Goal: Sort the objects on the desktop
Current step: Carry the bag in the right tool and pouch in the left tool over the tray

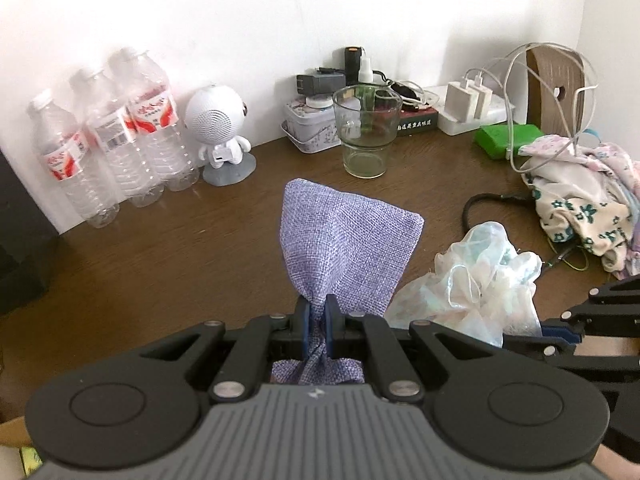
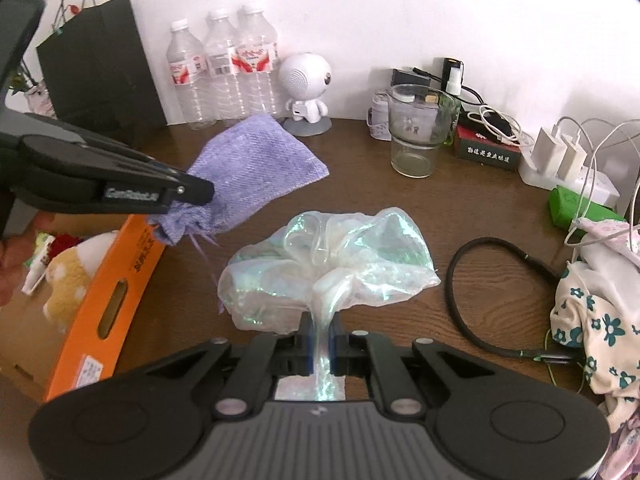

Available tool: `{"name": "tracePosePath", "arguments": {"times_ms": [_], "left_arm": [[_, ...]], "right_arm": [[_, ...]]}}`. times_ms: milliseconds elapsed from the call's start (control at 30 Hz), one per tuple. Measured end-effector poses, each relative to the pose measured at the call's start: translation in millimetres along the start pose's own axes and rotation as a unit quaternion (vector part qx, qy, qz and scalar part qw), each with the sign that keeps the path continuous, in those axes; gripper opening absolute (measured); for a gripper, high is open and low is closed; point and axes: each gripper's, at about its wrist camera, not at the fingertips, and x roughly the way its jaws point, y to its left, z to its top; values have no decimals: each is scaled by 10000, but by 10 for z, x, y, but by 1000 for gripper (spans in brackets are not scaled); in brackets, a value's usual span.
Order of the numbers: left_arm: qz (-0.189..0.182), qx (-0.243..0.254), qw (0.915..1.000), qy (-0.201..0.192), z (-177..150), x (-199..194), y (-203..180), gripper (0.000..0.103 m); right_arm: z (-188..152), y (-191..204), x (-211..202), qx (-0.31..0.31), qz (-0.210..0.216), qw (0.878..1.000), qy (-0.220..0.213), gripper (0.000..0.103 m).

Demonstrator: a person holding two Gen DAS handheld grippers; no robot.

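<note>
Sorting looked barely begun: left gripper [image 1: 317, 320] clamped the purple pouch [image 1: 344, 240], right gripper [image 2: 321, 340] the iridescent bag [image 2: 332, 264], neither yet in the orange box [image 2: 104, 296].

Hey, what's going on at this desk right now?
A person is tidying the desk with a handheld gripper in each hand. The left gripper is shut on the neck of a purple pouch; the right gripper is shut on a shimmery sheer pouch. An open orange box holding a plush toy sits at the desk's left edge.
</note>
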Motion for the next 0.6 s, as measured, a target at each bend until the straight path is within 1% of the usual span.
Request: {"name": "tracePosePath", "arguments": {"times_ms": [267, 500, 600], "left_arm": [[-381, -212, 9989, -186, -326, -560, -8, 7], [-712, -239, 9971, -90, -795, -1047, -95, 7], [-738, -335, 9967, -46, -1025, -1260, -75, 7]], "right_arm": [[-248, 183, -421, -182, 219, 9996, -49, 6], [-478, 355, -797, -406, 548, 9977, 42, 6], [-575, 466, -929, -555, 691, 9960, 140, 6]]}}
